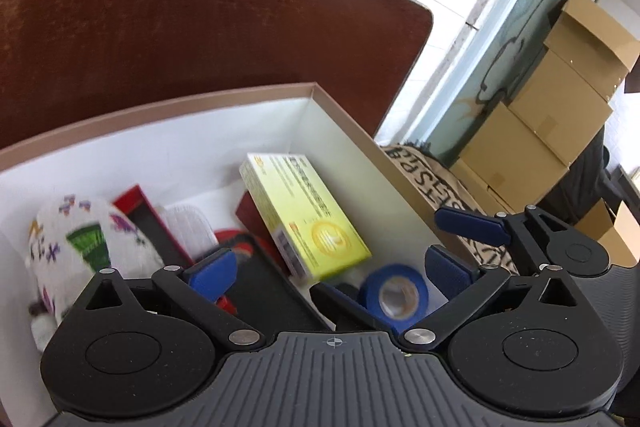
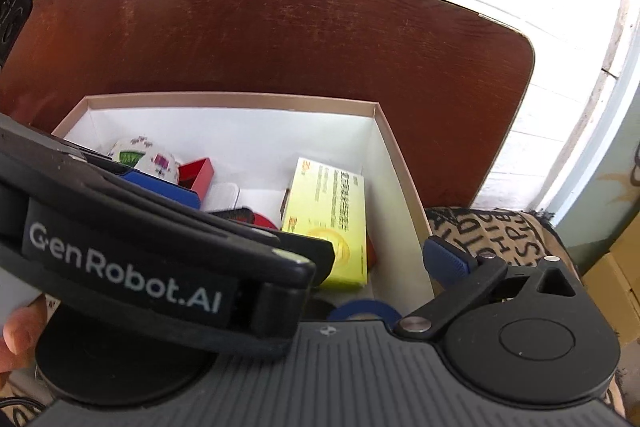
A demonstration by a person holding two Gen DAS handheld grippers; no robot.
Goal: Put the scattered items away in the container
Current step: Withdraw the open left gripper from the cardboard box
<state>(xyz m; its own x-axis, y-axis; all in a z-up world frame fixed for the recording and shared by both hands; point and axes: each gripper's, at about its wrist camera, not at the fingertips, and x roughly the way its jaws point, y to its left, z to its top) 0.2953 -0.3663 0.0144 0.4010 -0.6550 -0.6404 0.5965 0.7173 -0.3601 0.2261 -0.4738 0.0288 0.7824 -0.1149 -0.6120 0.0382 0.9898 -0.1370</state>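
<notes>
My left gripper [image 1: 332, 267] hangs over the box [image 1: 344, 131], its jaws spread wide with nothing between the pads. My right gripper [image 2: 442, 259] is also released; in the right wrist view only one blue finger shows, at 3 o'clock, because the left gripper's body covers the other from 9 o'clock. The yellow carton [image 1: 304, 215] lies inside the box, leaning on the right wall. The blue tape [image 1: 394, 293] sits at 6 o'clock of the carton, half cut off by my fingers. A patterned cloth [image 1: 80, 251] and a red case [image 1: 144, 211] lie at 9 o'clock, blurred. Things under the carton I cannot make out. Beyond the far rim, at 12 o'clock, the brown table [image 1: 200, 19] is bare.
</notes>
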